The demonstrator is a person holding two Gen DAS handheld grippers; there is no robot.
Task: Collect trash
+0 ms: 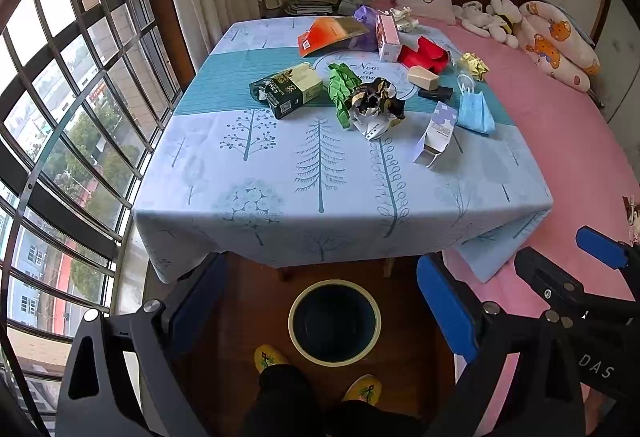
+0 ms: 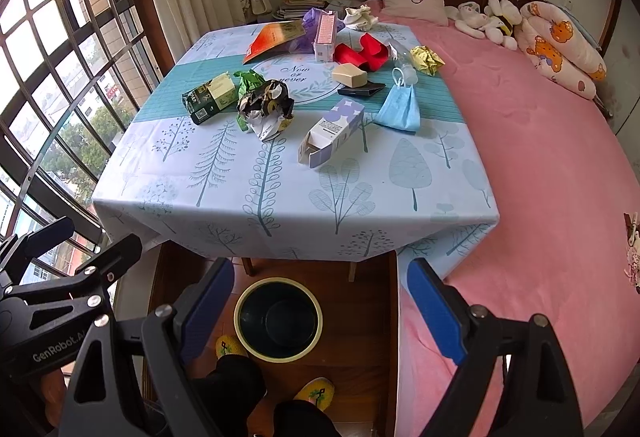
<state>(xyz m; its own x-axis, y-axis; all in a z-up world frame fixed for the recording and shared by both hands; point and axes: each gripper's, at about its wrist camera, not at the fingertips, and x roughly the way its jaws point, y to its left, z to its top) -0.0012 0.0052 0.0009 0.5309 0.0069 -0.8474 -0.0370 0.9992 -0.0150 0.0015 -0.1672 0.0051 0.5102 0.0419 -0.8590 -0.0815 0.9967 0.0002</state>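
Both the left tongs (image 1: 324,313) and the right tongs (image 2: 320,309) gaped wide and empty above a round dark bin with a cream rim (image 2: 278,318) on the wooden floor. Beyond it stood the table (image 2: 280,197) in its pale blue tree-print cloth, carrying scattered trash: a purple-and-white carton (image 2: 334,131), a crumpled black-and-white paper wad (image 2: 266,105), a blue face mask (image 2: 400,107).

Barred window (image 1: 72,125), pink bed (image 1: 560,157), wooden floor (image 1: 256,301)
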